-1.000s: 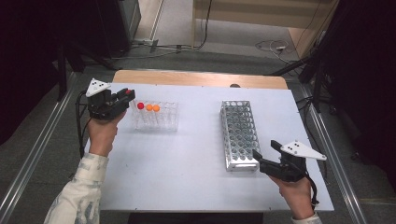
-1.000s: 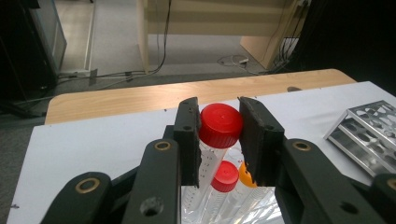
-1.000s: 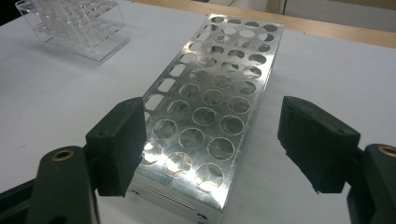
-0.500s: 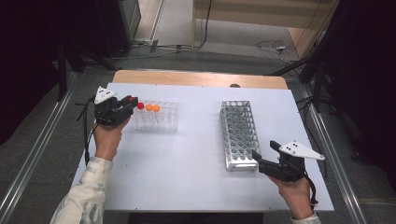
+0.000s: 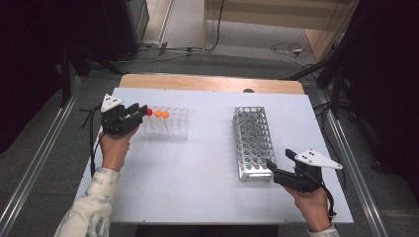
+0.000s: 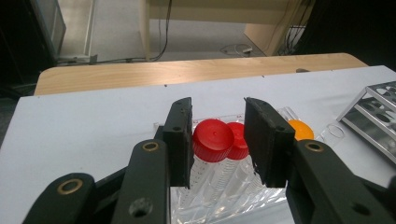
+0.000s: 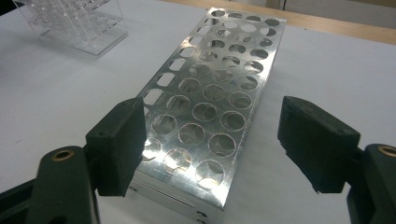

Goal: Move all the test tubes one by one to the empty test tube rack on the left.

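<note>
A clear plastic rack (image 5: pixel 170 127) at the left of the white table (image 5: pixel 197 187) holds capped tubes. In the left gripper view, a red-capped tube (image 6: pixel 213 134) stands between the jaws of my left gripper (image 6: pixel 217 121), which is open, its left pad close against the cap. A second red cap (image 6: pixel 240 141) sits just behind and an orange cap (image 6: pixel 299 129) to the right. From above, the left gripper (image 5: pixel 137 112) is at the rack's left end, beside the red cap (image 5: pixel 149 112) and two orange caps (image 5: pixel 161 114). My right gripper (image 5: pixel 274 168) is wide open at the near end of the metal rack (image 5: pixel 253 143).
The metal rack (image 7: pixel 210 93) has several rows of holes with no tubes in them. The clear rack (image 7: pixel 74 21) shows far off in the right gripper view. A wooden strip (image 5: pixel 207 83) runs along the table's far edge. Cables lie on the floor beyond.
My left gripper has moved right to the clear rack's left end, its jaws now on either side of the red-capped tube. The right gripper has stayed put.
</note>
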Demonstrator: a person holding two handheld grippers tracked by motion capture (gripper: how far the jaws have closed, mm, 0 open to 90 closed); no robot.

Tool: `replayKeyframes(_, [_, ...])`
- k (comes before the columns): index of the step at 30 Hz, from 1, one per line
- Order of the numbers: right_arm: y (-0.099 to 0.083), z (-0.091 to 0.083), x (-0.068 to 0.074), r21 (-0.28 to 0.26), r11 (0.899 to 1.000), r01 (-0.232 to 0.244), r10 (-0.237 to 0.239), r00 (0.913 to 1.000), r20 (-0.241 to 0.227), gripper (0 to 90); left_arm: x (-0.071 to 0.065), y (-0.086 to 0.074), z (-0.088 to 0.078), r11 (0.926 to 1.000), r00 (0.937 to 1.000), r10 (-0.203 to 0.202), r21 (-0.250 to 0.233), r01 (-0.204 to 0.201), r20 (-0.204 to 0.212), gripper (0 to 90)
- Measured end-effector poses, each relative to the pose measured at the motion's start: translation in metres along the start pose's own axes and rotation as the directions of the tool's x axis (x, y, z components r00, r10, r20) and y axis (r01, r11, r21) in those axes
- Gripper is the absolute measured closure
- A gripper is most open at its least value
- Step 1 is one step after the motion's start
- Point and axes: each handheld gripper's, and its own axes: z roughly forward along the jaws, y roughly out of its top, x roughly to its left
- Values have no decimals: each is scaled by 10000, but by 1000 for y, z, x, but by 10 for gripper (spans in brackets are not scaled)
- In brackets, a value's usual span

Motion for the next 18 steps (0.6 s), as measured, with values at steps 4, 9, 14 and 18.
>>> replayKeyframes(4, [0, 0, -1, 12, 10000, 7, -7, 10000, 16, 223, 0, 1, -2, 10000, 10000, -37, -32, 37, -44, 596])
replayKeyframes(9, [0, 0, 0, 6, 10000, -4, 4, 10000, 24, 223, -1, 1, -5, 9999, 10000, -34, -111, 33, -59, 572])
replayKeyframes(14, [0, 0, -1, -19, 10000, -2, 2, 10000, 61, 223, -2, 1, -9, 9997, 9999, -151, -178, 150, -67, 513])
replayKeyframes(18, [-1, 1, -4, -42, 10000, -45, 45, 9999, 137, 223, -3, 1, -13, 9991, 9994, -358, -217, 357, -35, 450])
